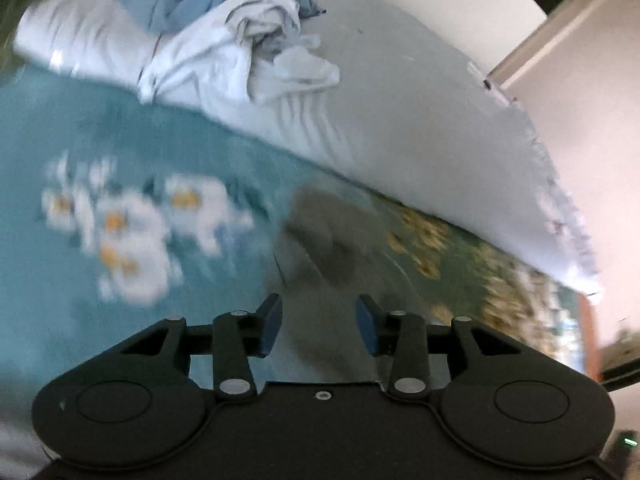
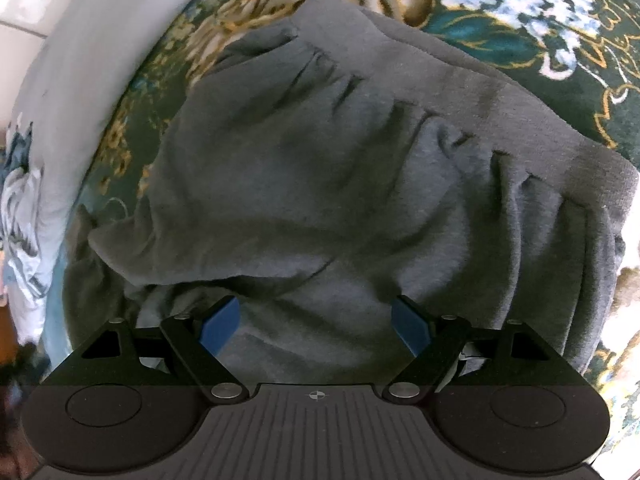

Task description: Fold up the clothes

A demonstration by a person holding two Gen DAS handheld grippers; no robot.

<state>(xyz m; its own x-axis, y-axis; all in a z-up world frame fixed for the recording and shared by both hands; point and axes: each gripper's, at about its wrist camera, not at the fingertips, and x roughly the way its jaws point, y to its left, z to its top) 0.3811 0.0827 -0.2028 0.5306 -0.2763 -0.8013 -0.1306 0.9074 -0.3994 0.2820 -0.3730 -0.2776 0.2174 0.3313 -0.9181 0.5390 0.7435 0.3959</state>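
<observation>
both hand-held grippers tilted downward, jaws apart, empty, above grey garment

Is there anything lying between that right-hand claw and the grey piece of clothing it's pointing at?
Nothing visible. The right gripper hangs open directly over the grey fleece garment, which lies on the floral green bedspread, with only air between its blue pads and the cloth.

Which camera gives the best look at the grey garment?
The right wrist view: the grey garment fills the frame, sharp, with its gathered waistband visible. The left wrist view shows only a blurred grey patch of it.
</observation>
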